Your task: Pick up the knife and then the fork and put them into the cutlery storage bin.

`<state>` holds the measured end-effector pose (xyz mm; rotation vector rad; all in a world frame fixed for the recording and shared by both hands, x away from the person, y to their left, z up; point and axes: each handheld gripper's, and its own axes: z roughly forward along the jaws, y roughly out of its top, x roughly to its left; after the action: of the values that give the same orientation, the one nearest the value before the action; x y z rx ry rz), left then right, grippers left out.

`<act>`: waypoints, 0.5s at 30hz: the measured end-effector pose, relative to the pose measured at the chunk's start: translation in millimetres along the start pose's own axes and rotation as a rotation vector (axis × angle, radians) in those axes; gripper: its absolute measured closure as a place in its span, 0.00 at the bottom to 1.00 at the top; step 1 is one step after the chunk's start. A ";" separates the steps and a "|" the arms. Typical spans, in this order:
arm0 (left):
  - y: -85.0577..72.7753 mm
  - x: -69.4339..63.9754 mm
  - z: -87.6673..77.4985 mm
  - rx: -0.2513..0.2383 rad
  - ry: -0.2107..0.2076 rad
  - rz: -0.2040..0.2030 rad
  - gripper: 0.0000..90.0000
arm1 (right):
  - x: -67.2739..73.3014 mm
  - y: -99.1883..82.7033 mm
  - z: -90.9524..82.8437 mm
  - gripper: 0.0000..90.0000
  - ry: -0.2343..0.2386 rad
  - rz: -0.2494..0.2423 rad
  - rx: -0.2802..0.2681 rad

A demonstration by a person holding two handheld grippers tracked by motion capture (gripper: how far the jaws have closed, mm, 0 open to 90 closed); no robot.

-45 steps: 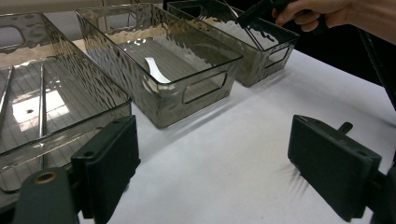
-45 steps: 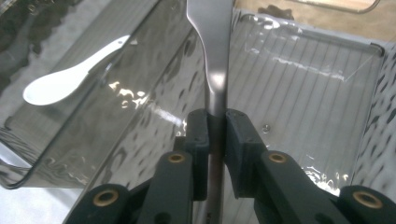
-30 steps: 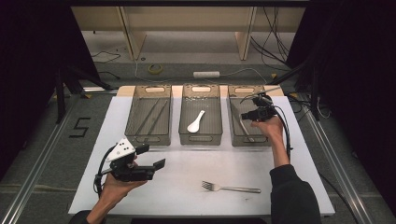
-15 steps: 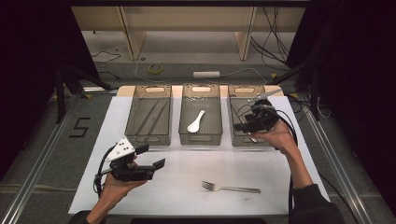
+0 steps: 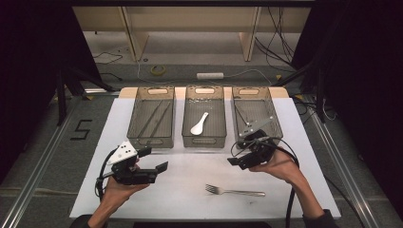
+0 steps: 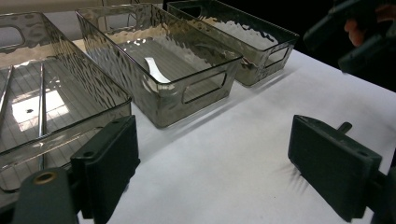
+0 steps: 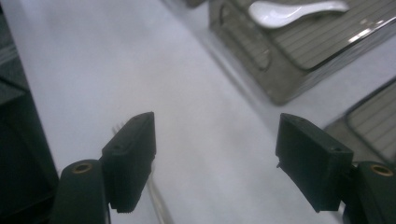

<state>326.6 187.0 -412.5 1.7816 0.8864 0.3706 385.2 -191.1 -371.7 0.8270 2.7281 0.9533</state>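
**Fork on the counter, both sets of fingers wide and empty**

The fork [image 5: 235, 192] lies flat on the white counter [image 5: 190, 190], just below the right gripper [image 5: 236, 160], apart from it. That gripper's fingers [image 7: 133, 158] have just been opening and stand wide with nothing between them. The left gripper [image 5: 154, 159] hovers well left of the fork, fingers [image 6: 107, 163] spread wide, empty.

Three clear bins stand side by side: the left bin [image 5: 138, 111] holds long thin metal pieces, the middle bin [image 5: 216, 118] a white spoon [image 5: 199, 124], the right bin [image 5: 273, 114] metal cutlery.
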 end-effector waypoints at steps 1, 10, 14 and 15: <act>-0.2 0.0 0.2 0.002 0.000 0.001 0.17 | 2.7 -1.2 2.6 0.33 0.007 -0.012 0.020; -0.2 -0.1 -0.5 0.000 -0.001 0.003 0.17 | 20.2 -16.5 22.9 0.36 0.028 -0.054 0.171; -0.3 -1.3 0.0 0.003 -0.002 0.008 0.17 | 26.6 -22.5 31.9 0.44 0.041 -0.090 0.234; -0.2 -1.3 0.0 0.003 -0.002 0.008 0.17 | 28.2 -23.6 33.9 0.46 0.046 -0.093 0.247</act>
<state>325.6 186.1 -412.5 1.7885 0.8791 0.3734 360.8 -173.1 -411.5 0.7132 2.9353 0.6338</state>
